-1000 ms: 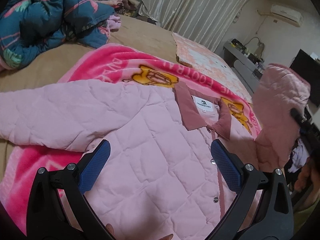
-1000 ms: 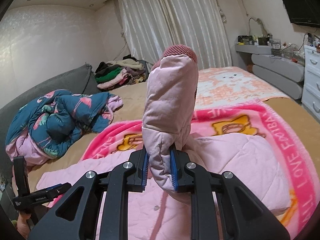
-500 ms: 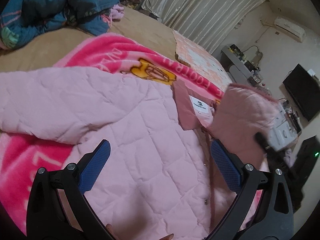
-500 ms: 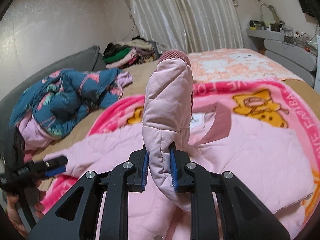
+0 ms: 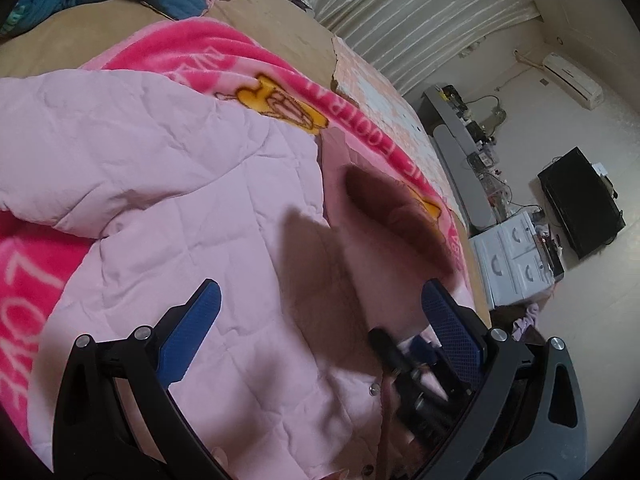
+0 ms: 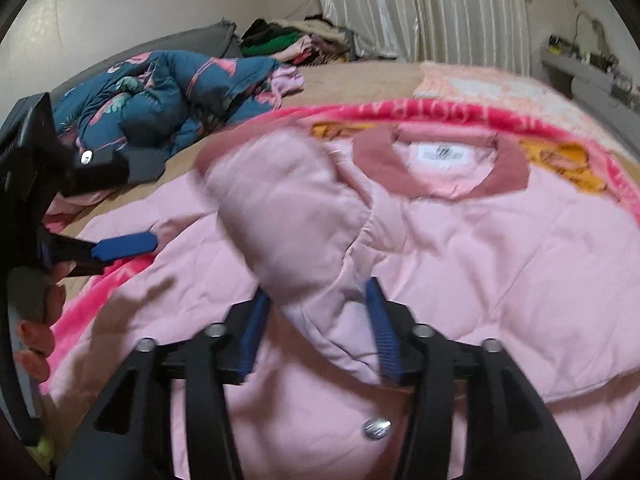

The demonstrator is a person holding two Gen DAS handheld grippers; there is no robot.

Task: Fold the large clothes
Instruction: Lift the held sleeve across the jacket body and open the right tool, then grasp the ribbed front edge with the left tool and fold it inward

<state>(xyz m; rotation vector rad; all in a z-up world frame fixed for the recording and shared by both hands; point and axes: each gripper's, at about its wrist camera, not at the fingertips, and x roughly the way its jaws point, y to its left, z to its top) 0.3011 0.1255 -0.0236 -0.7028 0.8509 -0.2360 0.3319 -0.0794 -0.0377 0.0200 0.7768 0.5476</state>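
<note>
A pink quilted jacket (image 5: 168, 208) lies face up on a pink blanket (image 5: 24, 280), collar (image 6: 504, 168) with white label at the far side. Its right sleeve (image 6: 288, 216) is folded across the chest, cuff toward the left. My right gripper (image 6: 316, 320) has its jaws apart around the sleeve, which lies between the pads. My left gripper (image 5: 320, 320) is open and empty, hovering over the jacket's front; it also shows at the left of the right wrist view (image 6: 120, 246). The right gripper and sleeve show blurred in the left wrist view (image 5: 400, 360).
A blue flowered quilt (image 6: 160, 88) is bunched at the far left of the bed. A pile of clothes (image 6: 296, 36) lies by the curtain. A white drawer unit (image 5: 516, 260) and a dark TV (image 5: 580, 200) stand beyond the bed's right edge.
The right gripper carried the sleeve down across the jacket's chest and its jaws have opened. The left gripper moved closer over the jacket.
</note>
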